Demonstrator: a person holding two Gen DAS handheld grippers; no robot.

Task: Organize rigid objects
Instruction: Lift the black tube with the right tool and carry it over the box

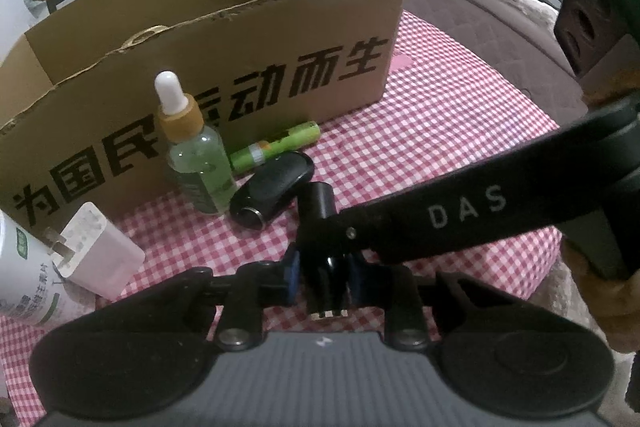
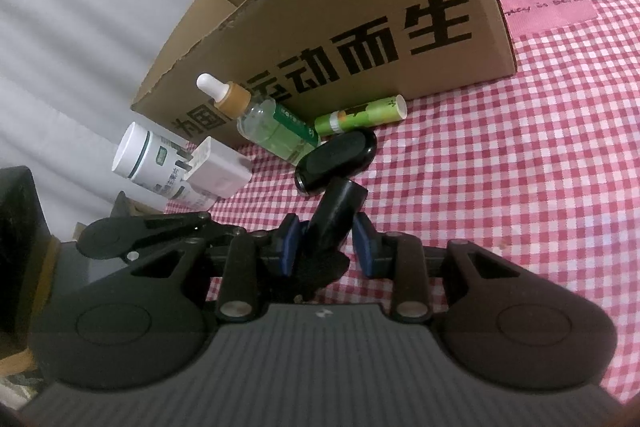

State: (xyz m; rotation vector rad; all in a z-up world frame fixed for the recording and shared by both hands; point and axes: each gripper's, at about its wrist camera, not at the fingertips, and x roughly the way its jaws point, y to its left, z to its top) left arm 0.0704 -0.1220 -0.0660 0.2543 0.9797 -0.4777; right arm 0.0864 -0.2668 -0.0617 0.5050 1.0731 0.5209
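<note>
Both tools on one black cylinder [image 1: 322, 259]. Left tool [image 1: 322, 277] pads narrow, clamped on its lower end. Right tool [image 2: 326, 247] sits around the same piece, but its right pad shows a gap, so can't tell if it grips.

Rest of the items lie on the checkered cloth [image 1: 440, 131] in front of the cardboard box [image 1: 224, 39]: dropper bottle [image 1: 192, 147] upright, green tube [image 1: 276, 147] lying against the box, black oval case [image 1: 272, 189] just beside the cylinder tip, white charger [image 1: 96, 251], white jar [image 1: 24, 275].

Risks: both tools pulling diff ways could twist the cylinder out; swinging it fwd may knock the case or tip the bottle.

Left view shows the right tool's arm w/ "DAS" lettering plus a bed behind; right view shows the jar whole and a pink patch on the cloth.
</note>
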